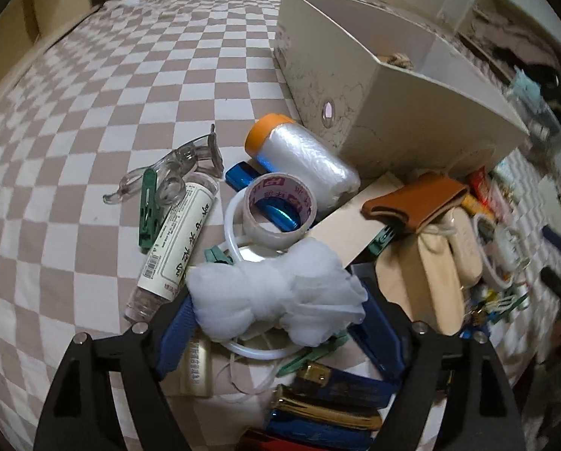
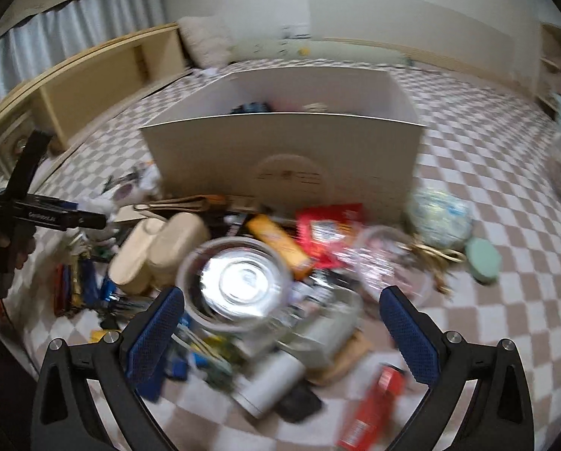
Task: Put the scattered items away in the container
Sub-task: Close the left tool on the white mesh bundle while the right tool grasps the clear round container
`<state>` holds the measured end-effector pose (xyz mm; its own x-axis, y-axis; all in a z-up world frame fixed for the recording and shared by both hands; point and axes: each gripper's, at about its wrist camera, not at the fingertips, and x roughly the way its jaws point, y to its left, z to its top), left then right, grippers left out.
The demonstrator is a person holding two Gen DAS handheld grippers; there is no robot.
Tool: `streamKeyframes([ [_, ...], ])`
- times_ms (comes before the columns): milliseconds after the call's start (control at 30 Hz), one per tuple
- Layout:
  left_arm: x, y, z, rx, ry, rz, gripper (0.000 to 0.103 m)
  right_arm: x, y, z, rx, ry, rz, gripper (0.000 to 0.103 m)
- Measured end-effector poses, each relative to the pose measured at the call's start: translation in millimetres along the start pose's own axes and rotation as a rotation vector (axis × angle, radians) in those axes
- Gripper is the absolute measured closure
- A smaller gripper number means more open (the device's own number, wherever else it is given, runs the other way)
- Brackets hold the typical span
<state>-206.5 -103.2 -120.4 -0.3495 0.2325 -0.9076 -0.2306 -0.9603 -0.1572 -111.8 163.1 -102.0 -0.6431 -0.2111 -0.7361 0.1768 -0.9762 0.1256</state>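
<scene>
White fabric bow, lower centre of left view, between the spread fingers of the left gripper; whether the pads touch it, unclear. Likely soft, light, squashy: take it across the knotted middle. Container upper right. Right gripper spread wide over a blurred clear glass bowl, holding nothing; bowl probably fragile, slippery. Container contents mostly hidden.

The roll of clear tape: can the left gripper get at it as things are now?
Probably not directly: the white fluffy bow lies between the open left gripper and the roll of clear tape, so it would have to pass over the bow.
</scene>
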Motion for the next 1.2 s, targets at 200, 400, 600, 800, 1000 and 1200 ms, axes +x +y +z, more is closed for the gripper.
streamKeyframes([
  [200,2.0,1.2,3.3,-0.028,-0.012,0.027,0.029,24.4,22.2,8.6,-0.069,0.050,-0.002,0.017],
  [400,-0.9,-1.3,-10.6,0.017,-0.008,0.055,0.030,42.5,26.3,6.4,-0.110,0.105,-0.005,0.026],
  [600,-0.5,-1.4,-10.4,0.016,-0.005,0.060,0.032,42.6,26.0,1.5,-0.107,0.115,0.013,0.044],
  [800,-3.8,-0.8,-7.5,-0.001,-0.005,0.055,0.033,27.5,34.5,0.6,-0.138,0.092,0.001,0.050],
  [1000,-13.9,-4.4,-5.8,-0.015,-0.029,0.044,0.033,9.0,24.1,5.2,-0.062,0.060,0.024,0.051],
  [1200,-31.0,-8.0,-0.5,-0.039,-0.067,0.021,0.033,-16.0,5.2,10.1,0.046,0.015,0.055,0.051],
])
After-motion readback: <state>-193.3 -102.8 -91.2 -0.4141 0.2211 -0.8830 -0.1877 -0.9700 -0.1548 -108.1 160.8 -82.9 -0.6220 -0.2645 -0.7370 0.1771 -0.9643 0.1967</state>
